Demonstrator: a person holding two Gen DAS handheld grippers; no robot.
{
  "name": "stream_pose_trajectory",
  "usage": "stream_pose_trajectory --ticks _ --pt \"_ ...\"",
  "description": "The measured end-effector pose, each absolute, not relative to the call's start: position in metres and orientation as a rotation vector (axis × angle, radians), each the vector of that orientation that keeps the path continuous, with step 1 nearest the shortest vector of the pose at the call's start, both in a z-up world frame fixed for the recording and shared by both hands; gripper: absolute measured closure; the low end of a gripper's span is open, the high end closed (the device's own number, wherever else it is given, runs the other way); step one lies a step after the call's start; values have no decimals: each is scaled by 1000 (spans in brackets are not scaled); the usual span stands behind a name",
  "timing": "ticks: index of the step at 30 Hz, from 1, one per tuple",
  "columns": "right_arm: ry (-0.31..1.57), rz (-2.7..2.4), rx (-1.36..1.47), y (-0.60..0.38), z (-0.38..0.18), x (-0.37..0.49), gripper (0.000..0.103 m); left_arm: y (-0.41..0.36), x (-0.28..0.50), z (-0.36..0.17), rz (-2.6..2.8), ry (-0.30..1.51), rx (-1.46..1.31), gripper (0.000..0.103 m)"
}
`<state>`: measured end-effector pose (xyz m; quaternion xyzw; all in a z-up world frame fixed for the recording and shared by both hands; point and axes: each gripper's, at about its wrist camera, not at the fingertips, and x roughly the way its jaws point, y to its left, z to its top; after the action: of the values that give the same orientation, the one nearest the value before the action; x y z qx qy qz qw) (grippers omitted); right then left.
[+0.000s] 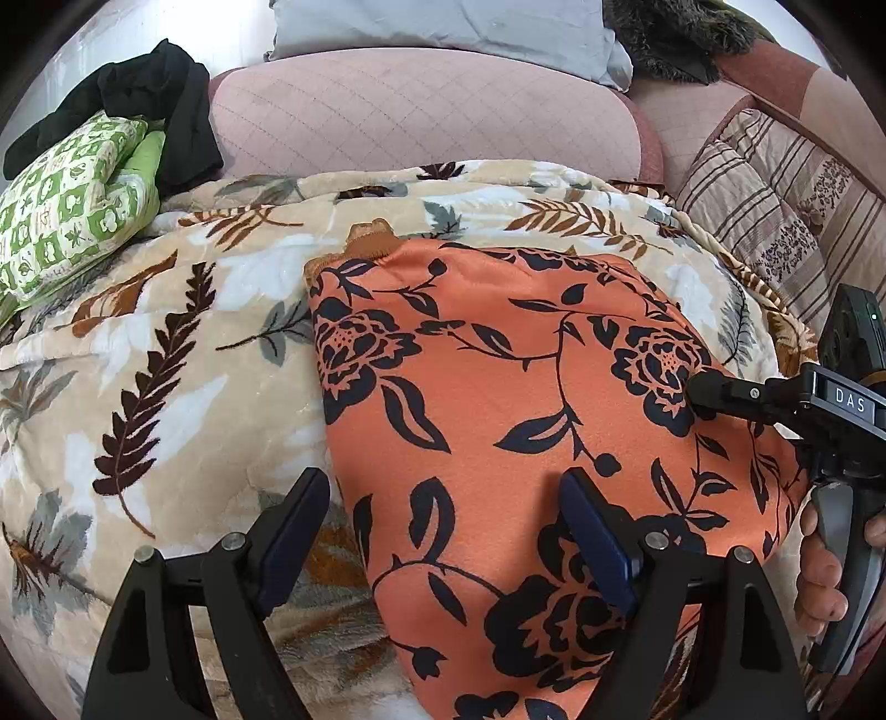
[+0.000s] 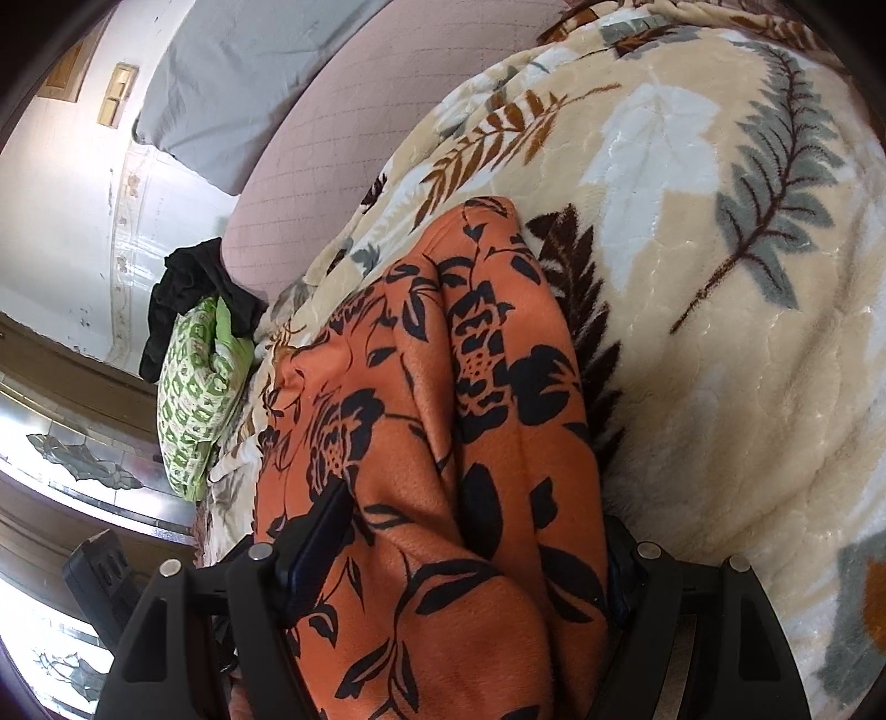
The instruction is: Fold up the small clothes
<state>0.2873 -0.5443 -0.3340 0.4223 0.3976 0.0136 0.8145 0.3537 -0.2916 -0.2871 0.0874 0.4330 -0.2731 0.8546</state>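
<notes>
An orange garment with black flowers [image 1: 498,399] lies spread on a leaf-print blanket [image 1: 166,343]. My left gripper [image 1: 443,526] is open and empty, low over the garment's left edge, one finger [image 1: 293,526] over the blanket and the other [image 1: 598,531] over the cloth. My right gripper [image 1: 700,396] comes in from the right and touches the garment's right side. In the right wrist view the garment [image 2: 432,443] is bunched between the open jaws of the right gripper [image 2: 476,531]; the left finger [image 2: 321,531] shows, the right one is mostly hidden by cloth.
A green-and-white patterned pillow [image 1: 66,210] with black clothing [image 1: 160,94] on it lies at the far left. A pink quilted cushion [image 1: 421,116] and a grey pillow [image 1: 443,22] are behind. Striped bedding [image 1: 775,210] lies at the right.
</notes>
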Motion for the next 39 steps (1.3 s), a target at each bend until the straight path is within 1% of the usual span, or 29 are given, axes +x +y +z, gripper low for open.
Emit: stream_pose_trajectory --ticks 10,24,39 --pt "836 44 928 -538 -335 288 24 -295 357 -290 -584 929 155 18" --pt "840 31 885 -528 -336 289 24 -299 359 -293 -582 938 138 17" --pt "832 18 872 -524 -332 287 29 -300 361 -293 -573 948 121 16"
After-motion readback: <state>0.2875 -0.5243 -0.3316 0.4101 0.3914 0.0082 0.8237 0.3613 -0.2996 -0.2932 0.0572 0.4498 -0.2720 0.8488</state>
